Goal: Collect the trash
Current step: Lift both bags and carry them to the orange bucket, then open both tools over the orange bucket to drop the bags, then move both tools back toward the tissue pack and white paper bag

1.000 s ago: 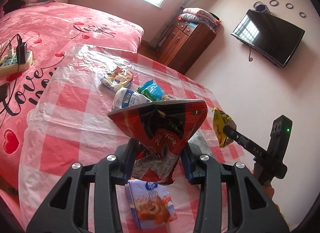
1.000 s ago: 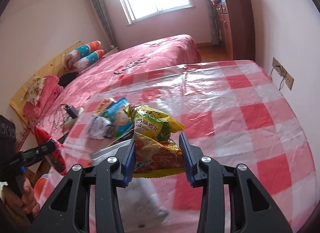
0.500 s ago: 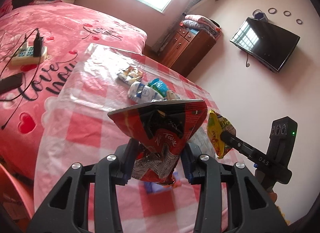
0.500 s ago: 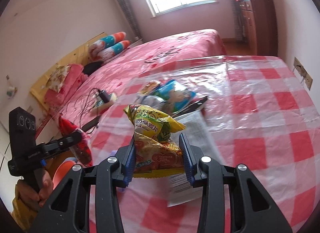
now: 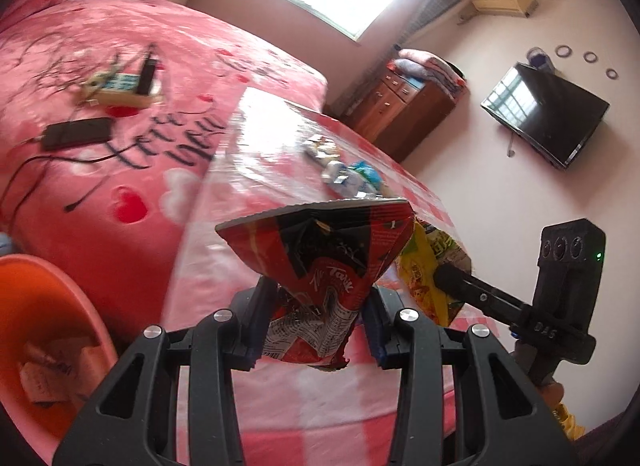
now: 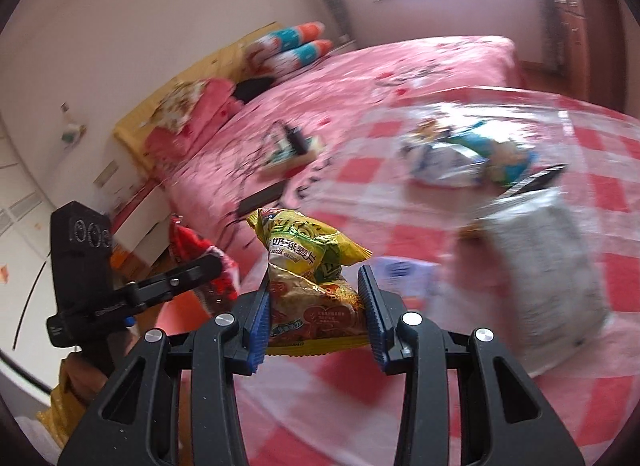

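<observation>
Two snack wrappers ride above a checked table on their way, it appears, to an orange bin at the lower left of the left wrist view. The left gripper has its fingers clamped narrow on the lower part of a red chip bag, whose wide open mouth flares above the jaws at the centre of the frame. The right gripper pinches a yellow snack packet, low in the centre of its own view, with the crumpled top standing free above the pads. More trash lies on the table in the upper right of the right wrist view: a blue-and-white wrapper and a pale sheet of paper, both blurred. The risks look plain. Each wrapper is thin and slippery and held only by a fold, so a quick swing could let it slide out and drop to the floor short of the bin. The two grippers sit near each other, and the wrappers could brush. The bin already holds scraps, and a release off its rim would miss.
</observation>
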